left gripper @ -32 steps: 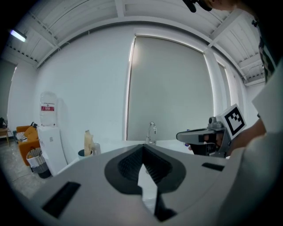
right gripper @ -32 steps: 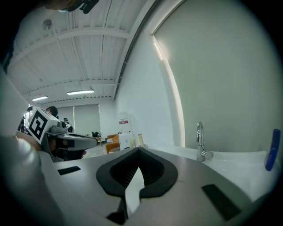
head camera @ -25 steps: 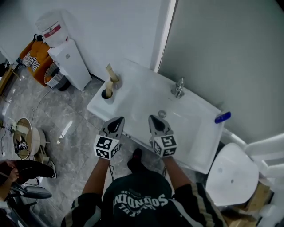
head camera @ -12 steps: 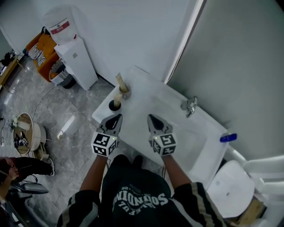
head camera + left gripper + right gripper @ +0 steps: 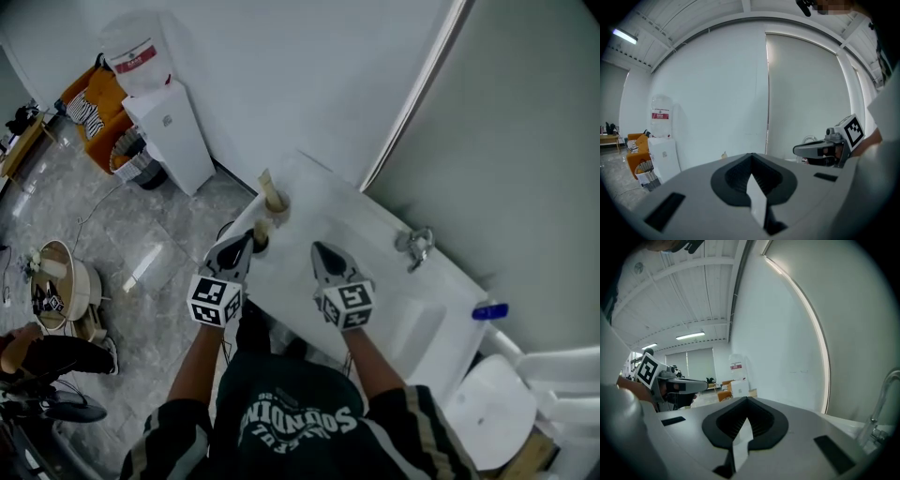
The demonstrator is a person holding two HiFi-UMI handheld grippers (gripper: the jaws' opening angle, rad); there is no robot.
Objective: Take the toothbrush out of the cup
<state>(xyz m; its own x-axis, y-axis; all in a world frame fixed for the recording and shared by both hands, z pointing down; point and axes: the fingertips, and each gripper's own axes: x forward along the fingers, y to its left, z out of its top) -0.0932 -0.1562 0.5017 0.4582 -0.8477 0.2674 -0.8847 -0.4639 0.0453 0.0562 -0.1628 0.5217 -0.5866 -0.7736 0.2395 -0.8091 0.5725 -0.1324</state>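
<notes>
In the head view a dark cup [image 5: 261, 245] stands at the left end of the white sink counter [image 5: 309, 211]. A tan toothbrush [image 5: 262, 228] sticks up out of it. A second tan piece [image 5: 275, 199] stands just behind it. My left gripper [image 5: 246, 240] is shut and empty, its tip right beside the cup and partly covering it. My right gripper [image 5: 322, 251] is shut and empty over the counter, to the right of the cup. The left gripper view shows the shut left gripper [image 5: 751, 155] and the right gripper [image 5: 820, 150] alongside. The right gripper view shows the shut right gripper [image 5: 747, 400].
A chrome faucet [image 5: 415, 246] and the basin lie to the right, with a blue object [image 5: 490, 310] at the far end. A white water dispenser [image 5: 167, 127] stands on the floor to the left. A white stool [image 5: 492, 408] sits lower right. A person [image 5: 42, 354] is at lower left.
Both grippers have moved left along the counter toward the cup. The left tip, earlier well short of the cup, now sits against it. Both stayed shut.
</notes>
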